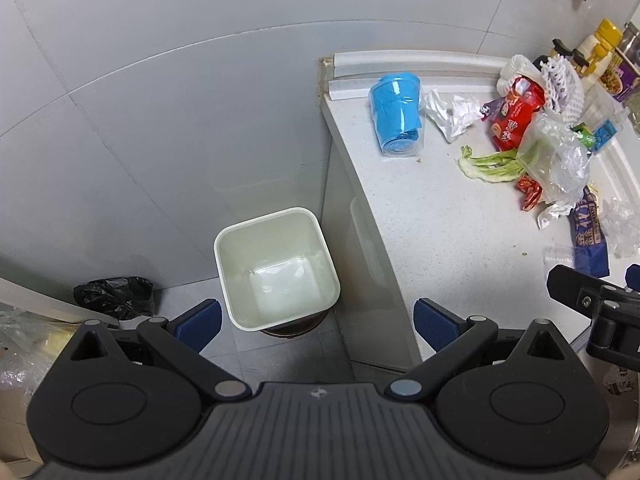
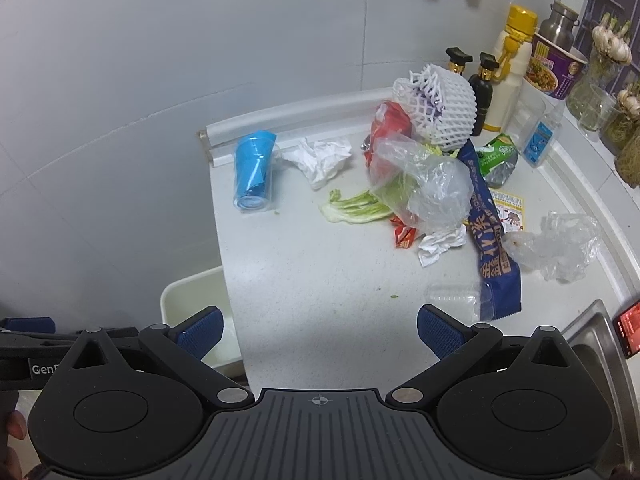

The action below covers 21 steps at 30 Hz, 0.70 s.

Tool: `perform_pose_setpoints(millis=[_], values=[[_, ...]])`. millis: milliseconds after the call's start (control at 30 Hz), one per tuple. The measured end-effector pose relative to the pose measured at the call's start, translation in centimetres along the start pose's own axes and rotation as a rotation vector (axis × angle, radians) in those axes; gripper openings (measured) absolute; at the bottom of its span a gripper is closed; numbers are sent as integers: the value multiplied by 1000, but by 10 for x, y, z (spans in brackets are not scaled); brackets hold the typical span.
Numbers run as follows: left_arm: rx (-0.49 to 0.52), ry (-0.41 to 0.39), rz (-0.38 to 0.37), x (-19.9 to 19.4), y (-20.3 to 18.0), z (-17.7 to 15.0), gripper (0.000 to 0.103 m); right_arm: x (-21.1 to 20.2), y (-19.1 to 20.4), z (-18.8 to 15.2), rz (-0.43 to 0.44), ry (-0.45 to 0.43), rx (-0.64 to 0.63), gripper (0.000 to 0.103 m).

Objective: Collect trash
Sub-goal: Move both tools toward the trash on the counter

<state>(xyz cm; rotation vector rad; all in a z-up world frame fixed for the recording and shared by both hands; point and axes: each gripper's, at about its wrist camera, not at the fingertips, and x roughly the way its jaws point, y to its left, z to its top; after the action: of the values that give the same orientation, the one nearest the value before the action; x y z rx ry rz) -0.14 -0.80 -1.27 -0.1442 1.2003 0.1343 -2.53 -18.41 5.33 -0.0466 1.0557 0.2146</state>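
A: From the left wrist camera, we see our left gripper (image 1: pixel 316 320) with jaws spread wide and nothing between them, hanging above the white bin (image 1: pixel 276 268) on the floor beside the counter (image 1: pixel 440 240). A black bag (image 1: pixel 114 296) lies on the floor to the bin's left.

B: And the trash sits up on the counter: a blue cup (image 1: pixel 396 114) on its side near the back corner, crumpled tissue (image 1: pixel 454 114) just right of it, then a red wrapper (image 1: pixel 514 114), lettuce leaves (image 1: pixel 486 164) and a clear plastic bag (image 1: pixel 560 160).

A: From the right wrist camera, our right gripper (image 2: pixel 320 332) is also wide apart and holds nothing, over bare counter (image 2: pixel 320 280).

B: Ahead we see the cup (image 2: pixel 253 170), tissue (image 2: pixel 320 156), lettuce (image 2: pixel 354 208), a white foam net (image 2: pixel 440 106) and a dark blue wrapper (image 2: pixel 494 248). The bin's rim (image 2: pixel 192 292) shows left of the counter edge.
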Motion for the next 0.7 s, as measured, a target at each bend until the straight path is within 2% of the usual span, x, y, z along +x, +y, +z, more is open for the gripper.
perform_pose_setpoints(millis=[700], values=[[-17,18,7,8,-4,1,102,7,0,-3,12,22,2,103]])
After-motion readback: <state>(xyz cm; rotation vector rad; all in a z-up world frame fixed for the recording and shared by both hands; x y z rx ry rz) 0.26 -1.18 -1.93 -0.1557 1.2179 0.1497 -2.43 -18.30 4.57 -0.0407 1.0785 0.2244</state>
